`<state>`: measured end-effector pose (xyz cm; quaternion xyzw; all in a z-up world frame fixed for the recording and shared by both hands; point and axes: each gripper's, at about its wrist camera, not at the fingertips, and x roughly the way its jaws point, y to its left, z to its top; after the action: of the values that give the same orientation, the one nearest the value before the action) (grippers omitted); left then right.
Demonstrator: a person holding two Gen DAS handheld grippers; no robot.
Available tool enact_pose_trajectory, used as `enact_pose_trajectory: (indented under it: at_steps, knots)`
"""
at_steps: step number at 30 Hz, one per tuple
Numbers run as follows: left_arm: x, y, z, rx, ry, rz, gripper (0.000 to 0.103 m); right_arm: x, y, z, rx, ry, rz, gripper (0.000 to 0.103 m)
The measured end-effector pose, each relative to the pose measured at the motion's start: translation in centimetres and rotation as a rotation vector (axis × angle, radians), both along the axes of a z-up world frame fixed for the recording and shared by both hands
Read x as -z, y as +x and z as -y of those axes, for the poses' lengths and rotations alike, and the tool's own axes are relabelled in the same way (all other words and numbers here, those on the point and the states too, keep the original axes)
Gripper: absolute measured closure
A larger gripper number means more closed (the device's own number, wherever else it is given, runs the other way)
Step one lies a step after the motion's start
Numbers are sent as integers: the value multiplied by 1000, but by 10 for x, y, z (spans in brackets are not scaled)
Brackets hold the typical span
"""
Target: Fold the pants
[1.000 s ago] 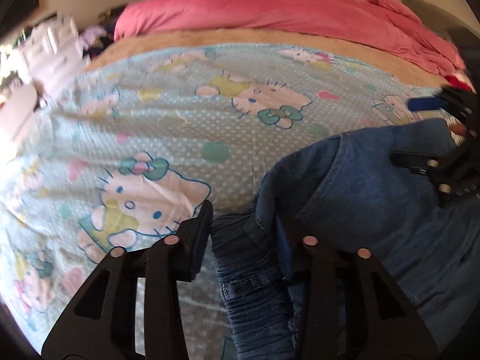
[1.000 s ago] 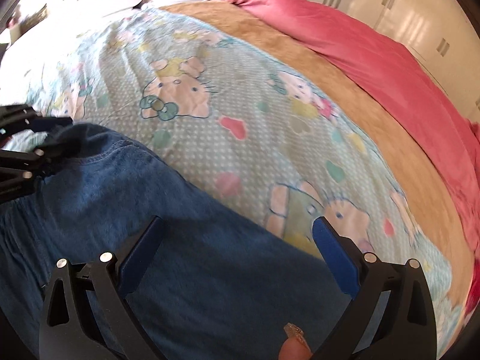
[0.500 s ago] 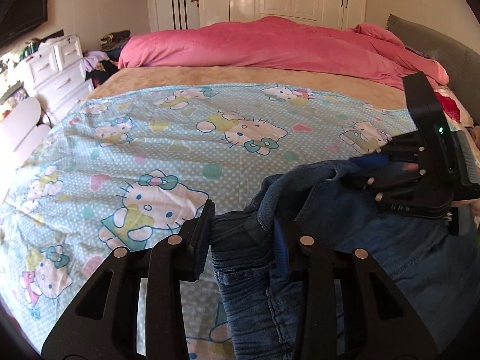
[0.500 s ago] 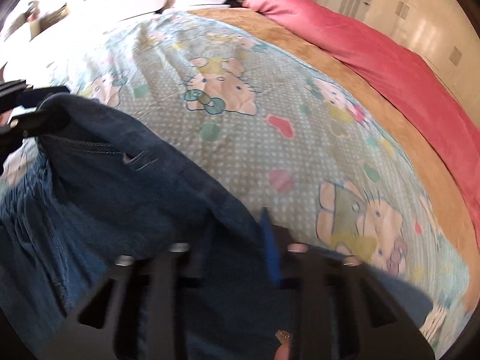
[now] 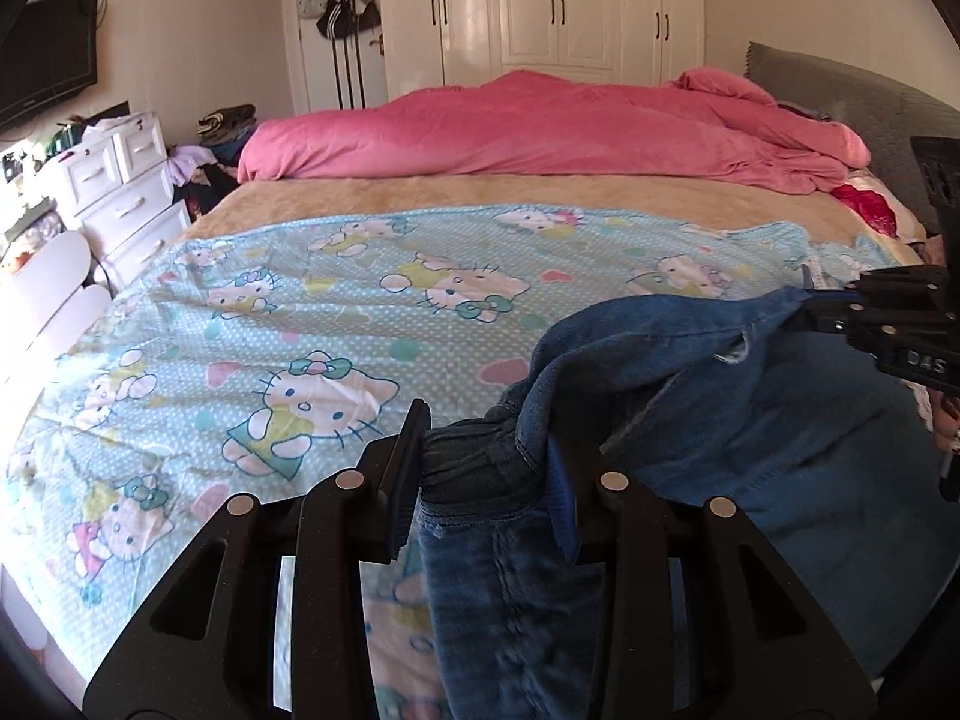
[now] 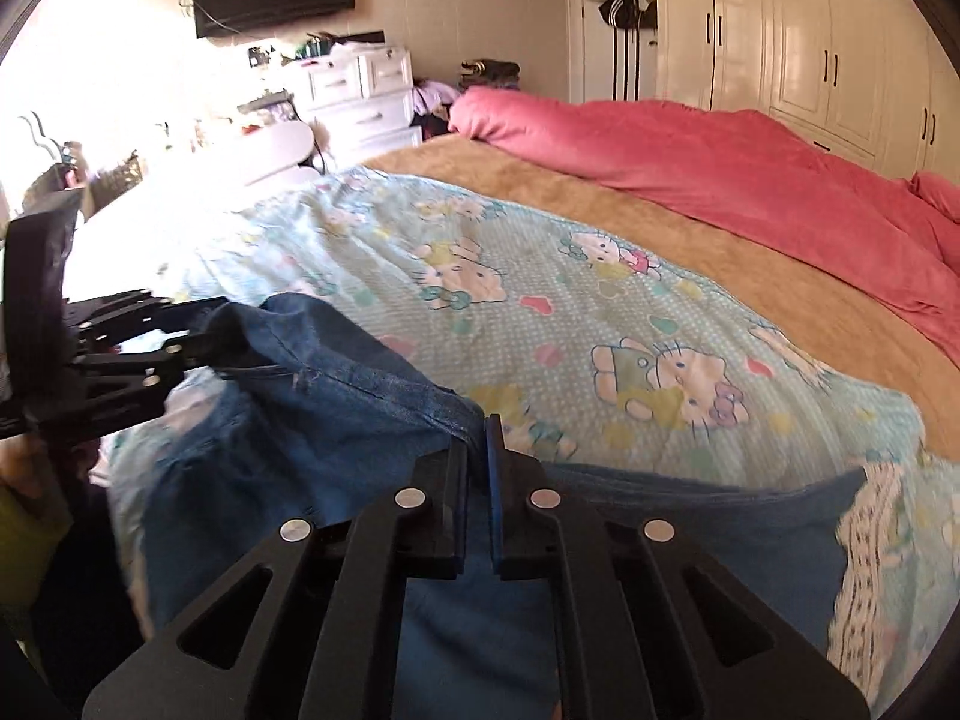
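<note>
The jeans (image 5: 750, 420) hang lifted above the near part of the bed (image 5: 420, 204), stretched between the two grippers over a light blue cartoon-cat sheet (image 5: 252, 324). In the left wrist view the left gripper (image 5: 486, 468) is clenched on a thick bunch of the gathered waistband, which fills the gap between its fingers (image 5: 408, 462) at 6 o'clock, with more denim hanging below them. The right gripper (image 5: 840, 312) shows at 3 o'clock in that view, pinching the top edge of the jeans, and the fabric sags in a curve between the two grips. In the right wrist view the right gripper (image 6: 477, 468) has its fingers (image 6: 453, 480) pressed almost together on a thin seam edge of the jeans (image 6: 312, 420) at the centre of the frame, while the left gripper (image 6: 198, 342) holds the far corner of the cloth at 9 o'clock. A pink duvet (image 5: 540, 126) lies heaped along the far side of the bed at 12 o'clock, on a tan blanket (image 5: 480, 195). White wardrobe doors (image 5: 570, 6) stand behind it, and a white chest of drawers (image 5: 120, 180) sits at 10 o'clock below a dark wall television (image 5: 48, 54).
</note>
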<state>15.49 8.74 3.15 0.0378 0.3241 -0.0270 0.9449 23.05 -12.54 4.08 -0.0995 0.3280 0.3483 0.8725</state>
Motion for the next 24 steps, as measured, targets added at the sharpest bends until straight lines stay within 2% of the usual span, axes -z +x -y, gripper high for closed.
enact_pose_trajectory:
  at_steps: [5, 8, 14, 17, 20, 24]
  knots:
    - [-9, -35, 6, 13, -1, 20, 75, -7, -54, 11, -26, 21, 16, 100]
    - [-7, -56, 2, 18, -18, 4, 74, -5, -87, 15, -60, 26, 23, 100]
    - [15, -88, -9, 11, -41, -82, 71, 17, -146, 4, -128, -36, 12, 100]
    - [26, -98, -14, 3, -23, -126, 70, 28, -172, -4, -169, -54, -10, 100]
    - [36, -104, -19, -3, -26, -166, 68, 44, -188, -12, -188, -93, -28, 100]
    - [44, -111, -25, -20, -43, -207, 60, 63, -196, -22, -180, -163, -30, 100]
